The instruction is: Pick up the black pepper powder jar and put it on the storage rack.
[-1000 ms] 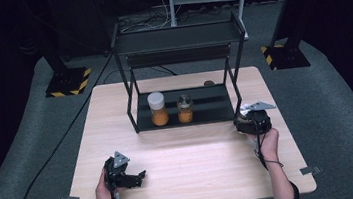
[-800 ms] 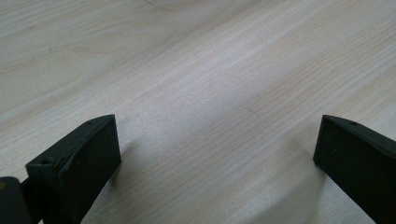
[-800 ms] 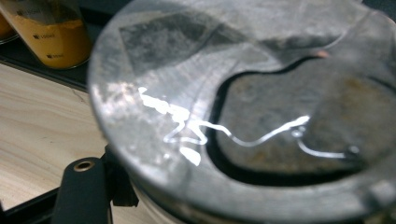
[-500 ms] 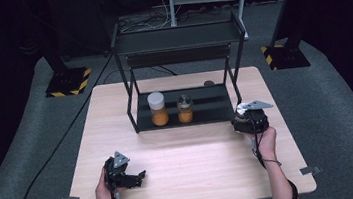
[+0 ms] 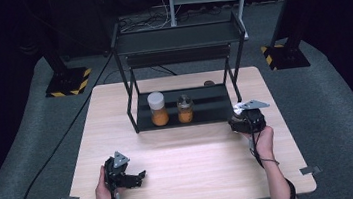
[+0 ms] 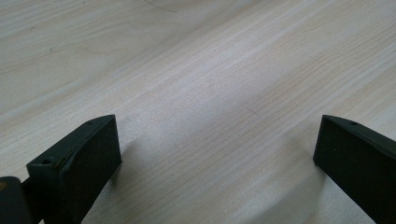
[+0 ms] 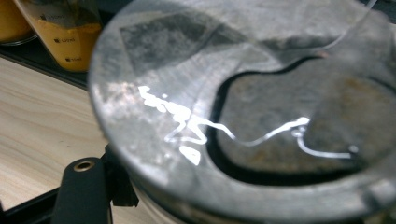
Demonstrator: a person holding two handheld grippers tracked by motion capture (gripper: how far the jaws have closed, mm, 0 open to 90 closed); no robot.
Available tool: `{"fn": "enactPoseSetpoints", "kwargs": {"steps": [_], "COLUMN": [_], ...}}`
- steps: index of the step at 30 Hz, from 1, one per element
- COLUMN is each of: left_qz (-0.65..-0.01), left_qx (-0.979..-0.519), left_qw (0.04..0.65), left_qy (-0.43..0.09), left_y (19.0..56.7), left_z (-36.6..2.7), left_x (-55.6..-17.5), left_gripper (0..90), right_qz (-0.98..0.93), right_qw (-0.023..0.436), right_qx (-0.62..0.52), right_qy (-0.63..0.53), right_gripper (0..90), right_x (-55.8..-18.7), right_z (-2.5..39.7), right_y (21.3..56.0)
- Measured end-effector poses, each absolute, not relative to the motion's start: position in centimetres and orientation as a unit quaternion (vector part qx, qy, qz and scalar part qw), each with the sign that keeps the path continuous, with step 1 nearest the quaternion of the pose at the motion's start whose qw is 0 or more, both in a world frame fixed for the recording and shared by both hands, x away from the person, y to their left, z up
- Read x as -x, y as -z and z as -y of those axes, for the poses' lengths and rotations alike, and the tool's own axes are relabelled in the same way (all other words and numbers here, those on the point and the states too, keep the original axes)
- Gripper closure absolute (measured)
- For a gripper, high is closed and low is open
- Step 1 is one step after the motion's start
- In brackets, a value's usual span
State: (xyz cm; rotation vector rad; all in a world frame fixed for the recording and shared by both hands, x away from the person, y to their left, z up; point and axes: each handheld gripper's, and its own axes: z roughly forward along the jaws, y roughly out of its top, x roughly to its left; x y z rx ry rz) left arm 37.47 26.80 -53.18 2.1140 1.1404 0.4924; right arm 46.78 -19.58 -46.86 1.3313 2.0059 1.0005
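Note:
A black two-level shelf rack [image 5: 177, 38] stands at the back of the wooden table [image 5: 190, 153]. On its lower shelf are a white-lidded jar of orange contents [image 5: 158, 109] and a second orange-filled jar [image 5: 184, 108]. At the rack's front right corner my right gripper [image 5: 246, 119] is shut on a dark jar with a clear lid [image 7: 243, 116], which sits very close to the camera; one finger [image 7: 84, 186] shows beside it. My left gripper [image 5: 139, 176] rests at the table's front left, open [image 6: 217, 144], with bare wood between its fingers.
A small brown object [image 5: 209, 82] lies on the table behind the rack. Black stands with yellow-striped bases [image 5: 68, 82] are on the grey floor at both sides. A cable [image 5: 55, 153] runs along the floor on the left.
My right gripper has crept slightly forward and left toward the rack with the jar. The left gripper has stayed still.

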Motion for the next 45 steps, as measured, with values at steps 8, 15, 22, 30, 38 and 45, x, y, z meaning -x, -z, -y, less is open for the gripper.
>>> {"fn": "enactPoseSetpoints", "kwargs": {"steps": [8,15,22,30,38,45], "left_qz": [-0.436,-0.437,-0.437,-0.435,-0.437,-0.434], "left_qx": [-0.812,-0.812,-0.812,-0.813,-0.812,-0.813], "left_qw": [0.338,0.338,0.338,0.338,0.338,0.338], "left_qy": [-0.189,-0.189,-0.189,-0.188,-0.189,-0.189], "left_y": [53.2,53.2,53.2,53.2,53.2,53.2], "left_z": [-26.8,-26.8,-26.8,-26.8,-26.8,-26.8], "left_x": [-37.5,-37.5,-37.5,-37.5,-37.5,-37.4], "left_gripper": [0.8,0.6,0.6,1.2,0.8,1.5], "right_qz": [-0.745,-0.747,-0.746,-0.75,-0.752,-0.754], "right_qw": [0.263,0.261,0.258,0.257,0.258,0.259], "right_qx": [-0.489,-0.487,-0.489,-0.484,-0.483,-0.479], "right_qy": [-0.37,-0.37,-0.372,-0.371,-0.368,-0.368], "right_gripper": [29.9,29.9,29.9,29.9,29.9,29.9], "right_x": [-47.0,-47.1,-47.3,-47.5,-47.8,-47.9], "right_z": [19.2,19.0,18.7,18.3,18.1,17.9], "right_y": [46.8,46.8,46.9,46.8,46.7,46.5]}}
